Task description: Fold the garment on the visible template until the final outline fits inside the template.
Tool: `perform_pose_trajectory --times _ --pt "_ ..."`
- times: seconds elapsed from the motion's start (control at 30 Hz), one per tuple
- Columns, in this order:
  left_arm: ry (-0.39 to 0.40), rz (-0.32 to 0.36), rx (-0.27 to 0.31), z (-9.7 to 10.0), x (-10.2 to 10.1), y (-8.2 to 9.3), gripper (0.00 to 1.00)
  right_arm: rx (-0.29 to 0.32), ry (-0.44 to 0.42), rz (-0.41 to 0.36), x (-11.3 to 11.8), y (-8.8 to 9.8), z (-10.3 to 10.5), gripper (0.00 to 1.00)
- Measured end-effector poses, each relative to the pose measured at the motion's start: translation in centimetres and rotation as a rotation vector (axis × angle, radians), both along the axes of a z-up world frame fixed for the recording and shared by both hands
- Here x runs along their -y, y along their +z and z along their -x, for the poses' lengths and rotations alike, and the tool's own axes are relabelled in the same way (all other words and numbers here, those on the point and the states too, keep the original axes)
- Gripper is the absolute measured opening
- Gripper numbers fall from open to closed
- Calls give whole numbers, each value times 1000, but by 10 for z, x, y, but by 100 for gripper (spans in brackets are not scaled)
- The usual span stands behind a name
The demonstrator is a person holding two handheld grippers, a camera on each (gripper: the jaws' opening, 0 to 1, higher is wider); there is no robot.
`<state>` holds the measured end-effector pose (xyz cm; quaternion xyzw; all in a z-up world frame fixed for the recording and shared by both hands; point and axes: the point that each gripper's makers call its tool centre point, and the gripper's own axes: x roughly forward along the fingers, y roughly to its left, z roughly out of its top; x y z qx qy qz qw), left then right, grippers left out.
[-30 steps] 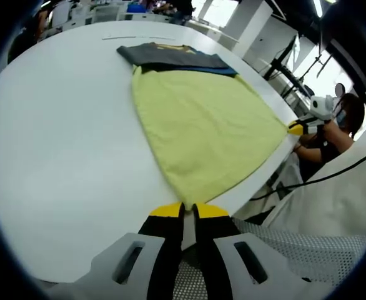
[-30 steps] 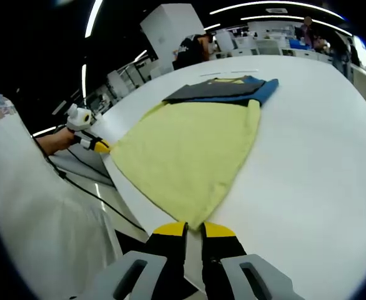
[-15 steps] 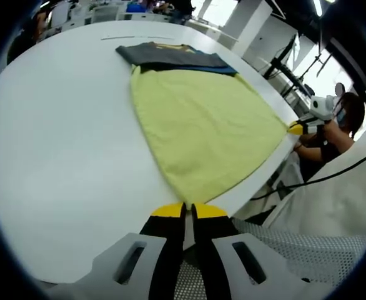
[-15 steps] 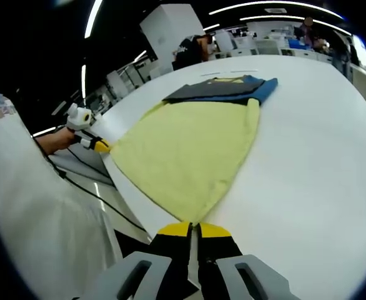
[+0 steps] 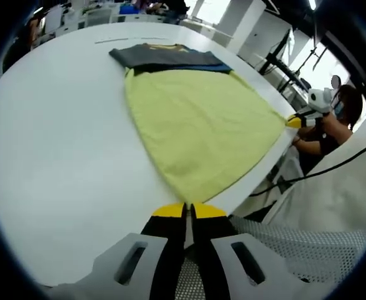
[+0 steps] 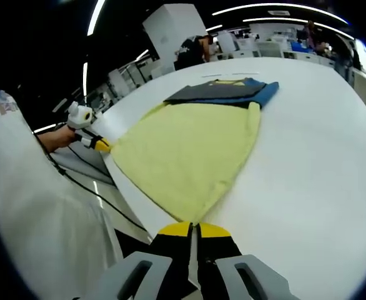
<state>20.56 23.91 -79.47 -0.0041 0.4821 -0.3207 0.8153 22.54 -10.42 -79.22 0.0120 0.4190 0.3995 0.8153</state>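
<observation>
A yellow-green garment (image 5: 202,125) lies spread on the white round table (image 5: 58,137), its dark grey and blue part (image 5: 164,56) at the far end. My left gripper (image 5: 187,210) is shut on one near corner of the cloth at the table's edge. The right gripper (image 5: 293,122) holds the other near corner, off to the right. In the right gripper view the same garment (image 6: 183,150) fans out from my right gripper (image 6: 194,226), which is shut on its corner. The left gripper (image 6: 100,145) pinches the far-left corner there. The dark part (image 6: 223,90) lies beyond.
A thin line (image 5: 117,40) is marked on the table behind the garment. A person (image 5: 336,122) stands past the table's edge, with a black cable (image 5: 333,169) hanging there. White fabric (image 6: 39,237) covers the left side. Desks and white pillars fill the background.
My right gripper's jaws have come together on the garment's corner. The left gripper has kept its hold. The left gripper view has shifted slightly.
</observation>
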Motion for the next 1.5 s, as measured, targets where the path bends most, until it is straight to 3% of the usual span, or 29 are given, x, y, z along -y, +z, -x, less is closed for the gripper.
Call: perform_pose_trajectory --times 0.87,1.5 --pt "33 56 135 -26 2 44 0 75 -7 12 0 38 -23 0" --pt "25 51 207 -52 -1 66 0 127 -8 13 -2 62 -51 0"
